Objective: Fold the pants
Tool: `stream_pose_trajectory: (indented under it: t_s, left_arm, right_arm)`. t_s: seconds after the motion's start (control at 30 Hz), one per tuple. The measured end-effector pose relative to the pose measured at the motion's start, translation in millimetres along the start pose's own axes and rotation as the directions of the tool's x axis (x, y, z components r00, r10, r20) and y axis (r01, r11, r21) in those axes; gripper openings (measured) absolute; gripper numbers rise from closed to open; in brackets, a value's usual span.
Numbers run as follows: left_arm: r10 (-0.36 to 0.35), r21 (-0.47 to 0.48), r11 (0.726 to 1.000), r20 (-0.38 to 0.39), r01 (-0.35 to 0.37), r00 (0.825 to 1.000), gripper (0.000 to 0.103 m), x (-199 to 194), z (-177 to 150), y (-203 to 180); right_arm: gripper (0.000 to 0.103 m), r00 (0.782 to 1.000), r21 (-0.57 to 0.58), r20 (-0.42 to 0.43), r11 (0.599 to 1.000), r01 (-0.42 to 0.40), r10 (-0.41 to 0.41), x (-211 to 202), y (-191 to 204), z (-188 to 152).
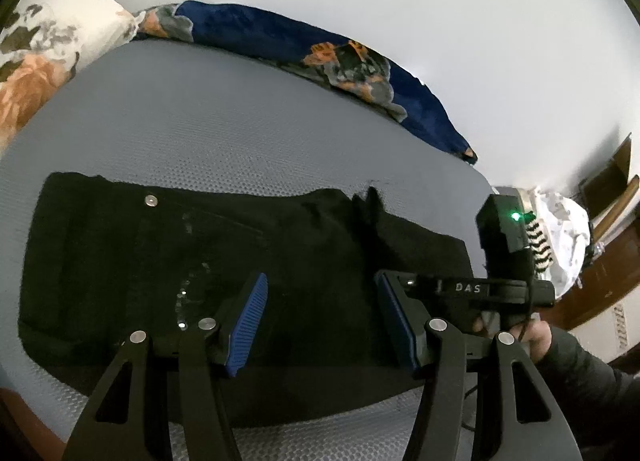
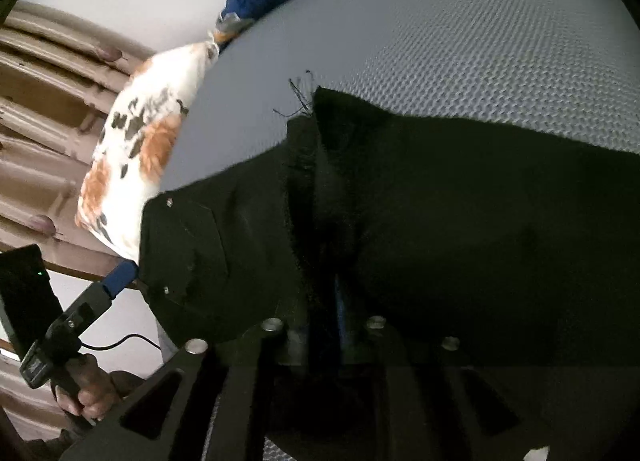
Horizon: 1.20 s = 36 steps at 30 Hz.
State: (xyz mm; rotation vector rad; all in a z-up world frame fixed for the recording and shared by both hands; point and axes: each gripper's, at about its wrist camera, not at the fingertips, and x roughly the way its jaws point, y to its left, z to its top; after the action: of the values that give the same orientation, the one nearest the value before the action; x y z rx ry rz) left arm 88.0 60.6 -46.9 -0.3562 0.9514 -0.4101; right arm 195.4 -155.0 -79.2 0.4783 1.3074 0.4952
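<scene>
Care with the release comes first: the right tongs, low in the right wrist view, sit hard against the black pants, and dark cloth hides the pads, so I cannot tell whether they grip or have let go. Judging from that, the folded part should lie flat on the layer beneath before the tongs lift away, edges matched, no cloth dragged along.

The left tongs stand moderately wide with nothing between the blue pads, poised above the middle of the garment; they could pin the fold down or smooth it.

The pants lie across the grey textured mattress, filling the lower half of both views. They look partly folded: a raised, frayed edge crosses the cloth right of centre, and a metal button shows towards the upper left.

Farther off, a floral pillow sits in the upper left and a blue patterned blanket runs along the bed's far edge.
</scene>
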Motion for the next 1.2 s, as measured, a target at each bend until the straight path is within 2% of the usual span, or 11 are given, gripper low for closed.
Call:
stream_pose_trajectory:
  t_s: [0.1,0.23,0.3,0.47,0.7,0.77,0.83,1.0,1.1,1.17,1.2]
  left_arm:
    - [-0.035,-0.003,0.999,-0.031,0.035,0.999,0.058,7.0,0.1,-1.6]
    - [-0.112,-0.020,0.994,-0.084,0.110,0.990,0.058,20.0,-3.1,-4.8]
    - [-0.150,-0.038,0.989,-0.116,0.146,0.982,0.058,30.9,-4.0,-6.2]
    - [-0.220,-0.089,0.975,-0.230,0.205,0.948,0.058,69.0,-6.1,-10.3]
    - [-0.263,-0.171,0.961,-0.333,0.216,0.906,0.058,102.3,-7.1,-3.6]
    - [-0.256,-0.175,0.963,-0.353,0.205,0.900,0.058,109.2,-7.7,-2.5]
    - [-0.277,-0.203,0.956,-0.387,0.212,0.879,0.057,121.4,-10.0,-0.3]
    - [-0.332,-0.233,0.939,-0.421,0.253,0.844,0.056,139.1,-7.2,-10.8]
    - [-0.344,-0.243,0.934,-0.417,0.262,0.841,0.056,143.3,-7.7,-16.3]
    - [-0.346,-0.247,0.933,-0.413,0.262,0.843,0.043,143.6,-11.3,-18.5]
    - [-0.352,-0.257,0.930,-0.425,0.261,0.834,0.025,145.8,-14.8,-18.4]
  right_arm:
    - [0.041,1.000,-0.006,0.015,1.000,0.009,-0.009,-11.7,5.5,-2.9]
    - [0.042,0.997,-0.030,0.075,0.999,0.018,-0.015,-43.7,9.9,-12.5]
    - [0.047,0.993,-0.019,0.111,0.999,0.030,-0.028,-60.0,4.9,-18.9]
    - [0.049,0.981,0.027,0.179,0.997,0.065,-0.069,-90.2,-9.0,-35.8]
    - [0.051,0.966,0.119,0.243,0.991,0.066,-0.093,-119.6,-37.9,-49.2]
    - [0.051,0.961,0.150,0.259,0.987,0.059,-0.097,-124.0,-45.1,-51.2]
    - [0.051,0.959,0.179,0.269,0.983,0.044,-0.092,-127.9,-53.6,-53.2]
    - [0.052,0.955,0.222,0.283,0.975,0.022,-0.086,-130.1,-66.7,-57.5]
    - [0.052,0.957,0.241,0.279,0.970,0.007,-0.076,-126.7,-72.0,-59.0]
    - [0.052,0.959,0.240,0.272,0.971,0.010,-0.078,-124.6,-72.5,-60.3]
    - [0.052,0.960,0.235,0.270,0.972,0.015,-0.080,-123.4,-71.5,-60.5]
